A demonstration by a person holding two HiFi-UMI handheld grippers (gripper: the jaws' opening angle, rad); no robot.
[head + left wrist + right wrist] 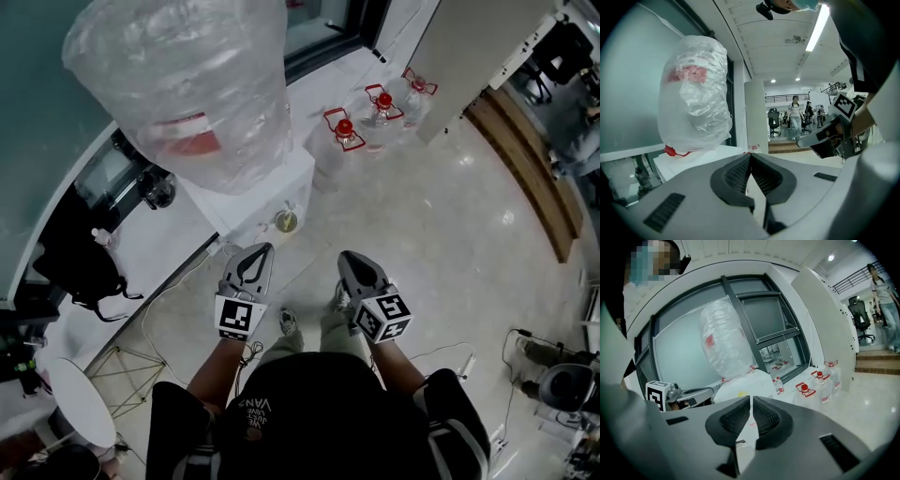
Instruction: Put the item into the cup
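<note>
A small cup [286, 221] with a yellowish inside stands on the white water dispenser [272, 192], under its taps. My left gripper [262, 249] is shut with nothing between its jaws, a short way in front of the cup. To its right, my right gripper [348, 256] is held level with it, also shut and empty. In the left gripper view the jaws [750, 155] meet at the tips and the right gripper [824, 140] shows at the right. In the right gripper view the pads [751, 398] touch. I see no loose item.
A large water bottle wrapped in plastic [187, 75] tops the dispenser. Three red-capped water jugs [345, 131] stand on the floor by the window wall. A black bag [80, 258] lies on the ledge at the left. A cable [164, 295] trails over the floor. A round white table [75, 398] sits at lower left.
</note>
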